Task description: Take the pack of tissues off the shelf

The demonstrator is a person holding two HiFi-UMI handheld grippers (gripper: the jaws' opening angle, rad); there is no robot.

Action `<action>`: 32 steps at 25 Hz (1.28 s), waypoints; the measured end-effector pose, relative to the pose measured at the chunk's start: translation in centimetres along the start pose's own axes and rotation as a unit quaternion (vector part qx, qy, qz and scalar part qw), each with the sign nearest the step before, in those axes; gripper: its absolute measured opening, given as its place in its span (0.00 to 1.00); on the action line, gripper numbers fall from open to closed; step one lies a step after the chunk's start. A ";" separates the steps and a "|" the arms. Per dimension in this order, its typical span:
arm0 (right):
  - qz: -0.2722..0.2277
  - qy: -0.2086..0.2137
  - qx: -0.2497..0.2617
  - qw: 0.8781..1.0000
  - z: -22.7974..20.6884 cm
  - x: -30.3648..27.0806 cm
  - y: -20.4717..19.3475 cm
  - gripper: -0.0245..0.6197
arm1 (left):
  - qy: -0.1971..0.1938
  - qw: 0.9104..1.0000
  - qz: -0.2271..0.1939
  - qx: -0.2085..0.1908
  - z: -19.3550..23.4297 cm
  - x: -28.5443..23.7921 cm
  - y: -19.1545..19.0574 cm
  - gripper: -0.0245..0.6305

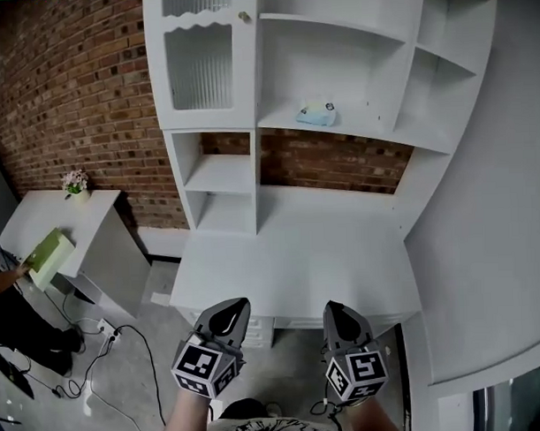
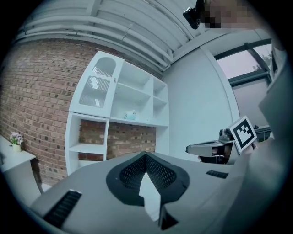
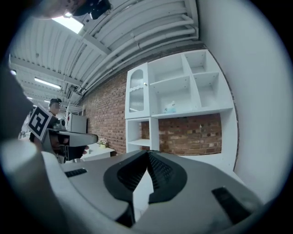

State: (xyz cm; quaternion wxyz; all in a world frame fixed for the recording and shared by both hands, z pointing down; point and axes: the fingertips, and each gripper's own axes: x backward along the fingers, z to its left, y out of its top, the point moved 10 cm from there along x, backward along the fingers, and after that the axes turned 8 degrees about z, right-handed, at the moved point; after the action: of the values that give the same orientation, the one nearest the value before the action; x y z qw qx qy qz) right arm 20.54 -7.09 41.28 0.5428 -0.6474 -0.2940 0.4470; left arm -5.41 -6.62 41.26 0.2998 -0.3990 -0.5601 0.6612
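The pack of tissues [image 1: 317, 114], pale blue and white, lies on the wide middle shelf [image 1: 355, 128] of the white wall unit, above the desk. It is small and far off in the left gripper view [image 2: 130, 115] and in the right gripper view [image 3: 170, 108]. Both grippers hang low in front of the desk's near edge, well below and short of the pack. My left gripper [image 1: 231, 310] is shut with nothing in it, jaw tips meeting [image 2: 145, 155]. My right gripper [image 1: 338, 312] is also shut and empty, tips together [image 3: 147, 153].
The white desk [image 1: 298, 253] sits under the shelves against a brick wall. A ribbed-glass cabinet door [image 1: 198, 67] is left of the pack. A white side table [image 1: 62, 222] with a small flower pot [image 1: 74, 182] stands at left, where a person's hand holds a green box [image 1: 49, 258]. Cables [image 1: 107, 348] lie on the floor.
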 end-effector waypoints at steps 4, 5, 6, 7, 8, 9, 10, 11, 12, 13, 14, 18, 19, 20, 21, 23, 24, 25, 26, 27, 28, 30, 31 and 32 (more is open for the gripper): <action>-0.003 0.000 -0.001 1.000 -2.8 -3.2 1.0 0.05 | -0.008 1.000 0.005 0.010 1.0 -3.9 0.8 0.06; -0.004 -0.001 -0.002 1.000 -3.4 -4.0 1.1 0.05 | -0.013 1.000 0.009 0.007 1.2 -5.0 0.9 0.06; -0.003 -0.003 -0.002 1.000 -3.9 -4.9 1.2 0.05 | -0.016 1.000 0.013 0.002 1.5 -6.0 1.0 0.06; -0.003 -0.004 0.000 1.000 -4.3 -5.8 1.3 0.05 | -0.018 1.000 0.014 -0.001 1.9 -6.9 1.1 0.06; -0.004 -0.005 0.002 1.000 -4.8 -6.7 1.5 0.05 | -0.019 1.000 0.014 -0.002 2.4 -7.9 1.2 0.06; -0.005 -0.006 0.005 1.000 -5.2 -7.7 1.7 0.05 | -0.020 1.000 0.010 -0.003 3.0 -8.9 1.4 0.06; -0.006 -0.007 0.008 1.000 -5.7 -8.7 2.0 0.05 | -0.020 1.000 0.006 -0.004 3.6 -9.9 1.6 0.06; -0.009 -0.008 0.011 1.000 -6.2 -9.7 2.5 0.05 | -0.022 1.000 0.001 -0.006 4.3 -11.0 2.0 0.06; -0.011 -0.008 0.014 1.000 -6.8 -10.8 2.9 0.05 | -0.024 1.000 -0.003 -0.006 5.0 -12.1 2.4 0.06; -0.013 -0.008 0.017 1.000 -7.3 -11.9 3.5 0.05 | -0.026 1.000 -0.007 -0.007 5.7 -13.3 2.9 0.06; -0.015 -0.008 0.020 1.000 -7.9 -13.1 4.1 0.05 | -0.028 1.000 -0.010 -0.008 6.4 -14.5 3.3 0.06; -0.036 -0.009 0.038 0.999 -9.9 -17.5 7.3 0.05 | -0.042 0.999 -0.021 -0.019 9.0 -19.0 5.4 0.06; -0.042 -0.009 0.041 0.998 -10.4 -18.6 8.0 0.05 | -0.045 0.998 -0.025 -0.025 9.6 -20.0 5.9 0.06; -0.048 -0.010 0.042 0.998 -10.8 -19.6 8.7 0.05 | -0.047 0.998 -0.030 -0.032 10.2 -21.0 6.4 0.06; -0.052 -0.010 0.040 0.998 -11.2 -20.6 9.2 0.05 | -0.049 0.997 -0.035 -0.038 10.8 -21.9 6.9 0.06; -0.060 -0.013 0.037 0.997 -12.2 -22.2 10.4 0.05 | -0.055 0.996 -0.042 -0.048 11.6 -23.6 7.8 0.06; -0.065 -0.014 0.037 0.997 -12.8 -23.0 11.0 0.05 | -0.057 0.996 -0.044 -0.051 11.9 -24.3 8.3 0.06; -0.069 -0.013 0.038 0.997 -13.3 -23.8 11.7 0.05 | -0.057 0.996 -0.046 -0.054 12.2 -25.0 8.7 0.06; -0.073 -0.010 0.042 0.996 -13.8 -24.6 12.3 0.05 | -0.057 0.996 -0.047 -0.056 12.5 -25.7 9.1 0.06; -0.076 -0.007 0.047 0.996 -14.2 -25.4 13.0 0.05 | -0.056 0.996 -0.049 -0.057 12.7 -26.3 9.5 0.06; -0.080 -0.004 0.055 0.995 -14.6 -26.0 13.6 0.05 | -0.055 0.996 -0.050 -0.058 12.9 -26.8 9.7 0.06; -0.086 -0.001 0.075 0.993 -15.4 -27.2 15.2 0.05 | -0.052 0.995 -0.052 -0.062 13.0 -27.8 10.3 0.06; -0.089 0.000 0.084 0.992 -15.9 -27.8 16.0 0.05 | -0.049 0.995 -0.054 -0.063 12.9 -28.2 10.5 0.06; -0.092 0.001 0.092 0.991 -16.3 -28.4 16.7 0.05 | -0.045 0.995 -0.058 -0.063 12.9 -28.5 10.8 0.06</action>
State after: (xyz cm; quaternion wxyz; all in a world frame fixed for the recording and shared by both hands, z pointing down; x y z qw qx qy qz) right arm 21.34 -42.82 32.65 0.6394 -0.5655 -0.3090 0.4194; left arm -1.71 -39.20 36.83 0.2863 -0.3540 -0.6355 0.6236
